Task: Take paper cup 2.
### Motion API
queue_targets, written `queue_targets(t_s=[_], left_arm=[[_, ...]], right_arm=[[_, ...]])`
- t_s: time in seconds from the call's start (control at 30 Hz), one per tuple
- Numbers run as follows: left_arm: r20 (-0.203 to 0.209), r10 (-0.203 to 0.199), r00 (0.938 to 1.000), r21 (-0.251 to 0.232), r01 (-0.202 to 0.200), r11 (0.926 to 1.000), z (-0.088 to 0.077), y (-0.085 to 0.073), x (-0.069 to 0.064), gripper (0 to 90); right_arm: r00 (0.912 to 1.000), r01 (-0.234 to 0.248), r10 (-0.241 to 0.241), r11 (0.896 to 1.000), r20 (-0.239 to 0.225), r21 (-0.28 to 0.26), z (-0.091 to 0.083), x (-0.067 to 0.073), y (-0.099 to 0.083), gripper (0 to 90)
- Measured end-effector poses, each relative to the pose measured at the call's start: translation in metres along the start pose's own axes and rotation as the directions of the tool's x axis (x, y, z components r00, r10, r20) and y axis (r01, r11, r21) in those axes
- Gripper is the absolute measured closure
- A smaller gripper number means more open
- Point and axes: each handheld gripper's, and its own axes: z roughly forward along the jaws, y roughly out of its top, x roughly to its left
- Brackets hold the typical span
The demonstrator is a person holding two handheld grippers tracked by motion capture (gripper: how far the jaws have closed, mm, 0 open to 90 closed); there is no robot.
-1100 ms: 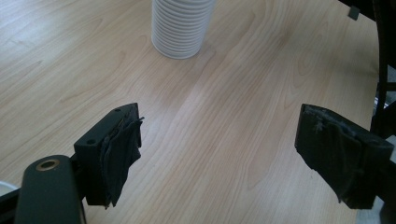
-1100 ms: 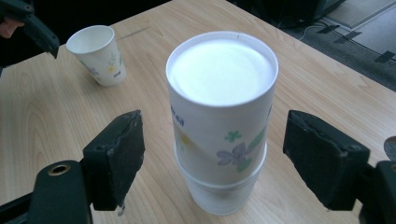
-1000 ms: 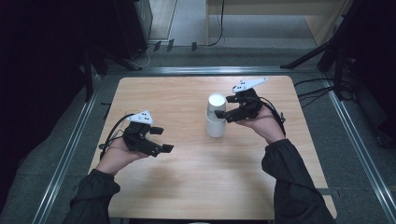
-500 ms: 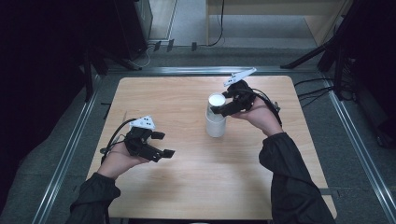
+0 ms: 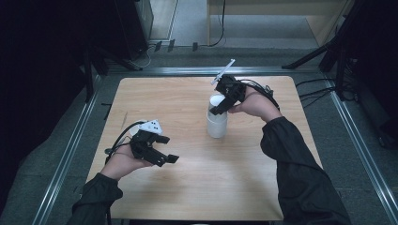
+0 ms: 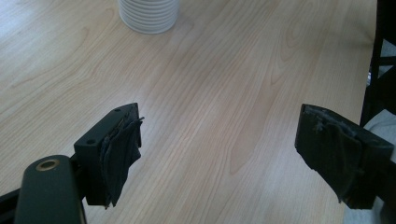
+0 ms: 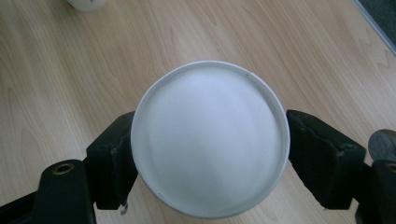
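Cups, white and stacked upside down, stand on the wooden table a little right of its middle, toward the far edge. In my right gripper view I look straight down on the flat round bottom of the top cup; that disc covers everything under it, so I cannot see how many cups are in the stack or how the sides run. In my left gripper view the stack is cut off by the upper edge, and just its ribbed foot sits on the wood. A small white thing at the top left corner of my right gripper view is cut off too, and I cannot make out what it is.

My right gripper comes down over the top cup from the far right, one jaw on each side of it. The jaws have just been closing with the cup between them; the left one looks to be against the rim, the right one just beside it, and I cannot tell whether they press yet.

My left gripper hangs over the near left part of the table, well apart from the stack, jaws wide with only bare wood between them.
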Motion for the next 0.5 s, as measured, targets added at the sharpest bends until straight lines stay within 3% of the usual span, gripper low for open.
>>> queue_targets(t_s=[0.27, 0.5], left_arm=[[0.005, -0.002, 1.0000, 0.000, 0.002, 1.0000, -0.0006, -0.0003, 0.0001, 14.8], [0.008, -0.002, 1.0000, 0.003, 0.002, 1.0000, -0.0013, -0.0004, 0.0007, 14.8]], right_arm=[[0.9994, 0.027, -0.025, 0.998, -0.025, 0.062, -0.0025, 0.0015, 0.0089, 31.7], [0.9991, 0.042, -0.041, 0.996, -0.015, 0.084, -0.0045, 0.0034, 0.0113, 32.5]])
